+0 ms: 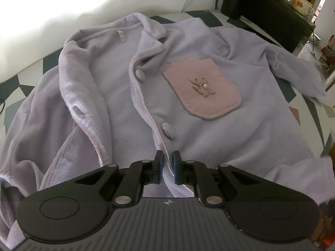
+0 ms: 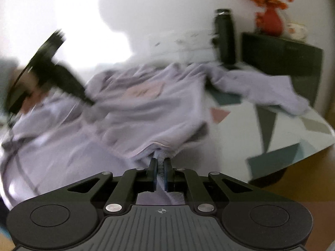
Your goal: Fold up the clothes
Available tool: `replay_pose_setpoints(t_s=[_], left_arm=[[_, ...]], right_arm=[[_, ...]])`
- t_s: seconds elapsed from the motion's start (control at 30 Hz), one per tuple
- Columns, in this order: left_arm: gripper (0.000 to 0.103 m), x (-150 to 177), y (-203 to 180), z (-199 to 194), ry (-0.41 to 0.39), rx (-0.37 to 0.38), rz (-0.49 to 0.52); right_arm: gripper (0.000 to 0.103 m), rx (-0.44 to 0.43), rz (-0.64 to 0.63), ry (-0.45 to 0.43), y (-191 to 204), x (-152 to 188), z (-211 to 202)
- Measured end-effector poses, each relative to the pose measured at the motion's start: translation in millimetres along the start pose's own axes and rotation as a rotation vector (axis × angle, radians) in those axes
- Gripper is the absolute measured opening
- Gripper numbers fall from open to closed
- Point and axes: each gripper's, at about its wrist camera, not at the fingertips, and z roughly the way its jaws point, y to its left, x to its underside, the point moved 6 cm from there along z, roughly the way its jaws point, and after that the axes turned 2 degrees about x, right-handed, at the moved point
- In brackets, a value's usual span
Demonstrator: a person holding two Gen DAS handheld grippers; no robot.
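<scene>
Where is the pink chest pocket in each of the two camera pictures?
Left wrist view: pink pocket right of centre, beside the buttoned edge.
Right wrist view: blurred pink patch left of centre, up the lilac top.
Shared landmark: black bottle at the table's back.

right wrist view motion-blurred; pyjama top (image 2: 146, 108) smeared, left tool (image 2: 62, 77) a dark streak

Table (image 1: 309, 113), geometric-patterned top: lilac shirt (image 1: 230, 125) spread across it; black bottle (image 1: 232, 0) at far edge.
</scene>
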Motion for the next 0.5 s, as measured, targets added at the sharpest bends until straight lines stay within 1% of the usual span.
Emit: replay_pose_setpoints(t_s=[0.07, 0.13, 0.23, 0.37, 0.5], left_arm=[[0.010, 1, 1, 3, 0.002, -0.001, -0.008], [0.010, 2, 2, 5, 0.005, -0.002, -0.015], [0.010, 4, 3, 9, 0.008, -0.004, -0.026], [0.010, 6, 4, 15, 0.013, -0.006, -0.042], [0.012, 8, 5, 19, 0.018, -0.014, -0.051]], right_arm=[[0.005, -0.035, -0.009, 0.047, 9, 13, 4], [0.005, -0.022, -0.062, 0.066, 16, 26, 7], [0.005, -0.014, -0.087, 0.106, 23, 40, 15], [0.005, -0.040, -0.065, 0.140, 27, 48, 21], [0.005, -0.036, -0.069, 0.158, 31, 53, 24]])
